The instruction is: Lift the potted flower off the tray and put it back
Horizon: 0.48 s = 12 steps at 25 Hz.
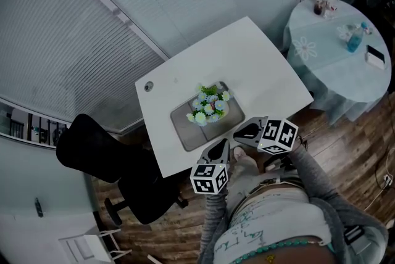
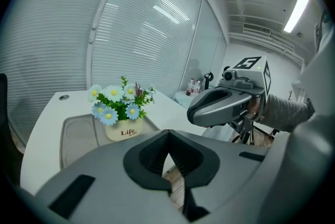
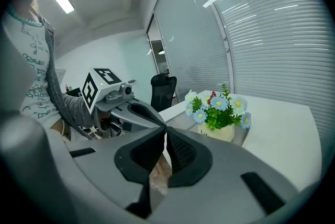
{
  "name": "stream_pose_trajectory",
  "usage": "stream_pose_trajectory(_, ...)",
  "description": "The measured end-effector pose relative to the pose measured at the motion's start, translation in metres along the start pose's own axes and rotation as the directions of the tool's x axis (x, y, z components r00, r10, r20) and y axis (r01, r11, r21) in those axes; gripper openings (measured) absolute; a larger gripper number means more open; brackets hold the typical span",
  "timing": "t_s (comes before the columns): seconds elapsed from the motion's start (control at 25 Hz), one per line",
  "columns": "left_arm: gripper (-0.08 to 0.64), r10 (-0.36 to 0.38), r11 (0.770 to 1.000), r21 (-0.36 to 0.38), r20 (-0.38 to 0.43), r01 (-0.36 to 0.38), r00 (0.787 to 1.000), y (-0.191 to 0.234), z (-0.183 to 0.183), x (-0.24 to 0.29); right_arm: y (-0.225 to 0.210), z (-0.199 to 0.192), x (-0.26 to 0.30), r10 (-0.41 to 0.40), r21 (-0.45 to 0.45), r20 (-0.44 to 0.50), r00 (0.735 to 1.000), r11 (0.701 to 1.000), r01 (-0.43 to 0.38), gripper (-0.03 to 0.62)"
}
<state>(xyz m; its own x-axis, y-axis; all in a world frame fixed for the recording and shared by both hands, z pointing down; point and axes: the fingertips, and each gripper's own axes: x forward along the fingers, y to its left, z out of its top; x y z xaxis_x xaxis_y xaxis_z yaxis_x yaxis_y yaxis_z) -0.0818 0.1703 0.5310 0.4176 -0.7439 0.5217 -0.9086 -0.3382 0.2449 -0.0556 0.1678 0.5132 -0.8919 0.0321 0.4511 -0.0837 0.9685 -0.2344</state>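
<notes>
While the cream pot of blue-white daisies (image 1: 210,105) stands upright on the grey tray (image 1: 188,131), left tongs (image 1: 224,143) and right tongs (image 1: 237,134) hover shut, empty, off the edge of the white bench (image 1: 259,65): pre-lift or post-return; spare the blooms.

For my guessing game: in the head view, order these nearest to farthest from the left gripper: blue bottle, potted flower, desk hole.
1. Potted flower, on the tray before the left gripper.
2. Desk hole, left corner.
3. Blue bottle, round table at right.
</notes>
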Motion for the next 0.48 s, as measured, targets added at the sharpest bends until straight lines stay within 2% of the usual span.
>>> stream_pose_trajectory(0.2, 0.011, -0.004, 1.000, -0.008, 0.003, 0.004, 1.000, -0.015, -0.004, -0.006, 0.010, -0.003, -0.007, -0.017, 0.002, -0.019, 1.000, 1.000, 0.017, 0.028)
stream_pose_trajectory(0.48, 0.011, 0.031, 0.999, -0.021, 0.043, -0.030, 0.999, -0.029, -0.003, -0.018, 0.030, -0.006, -0.024, -0.019, 0.004, 0.021, 1.000, 1.000, 0.019, 0.028)
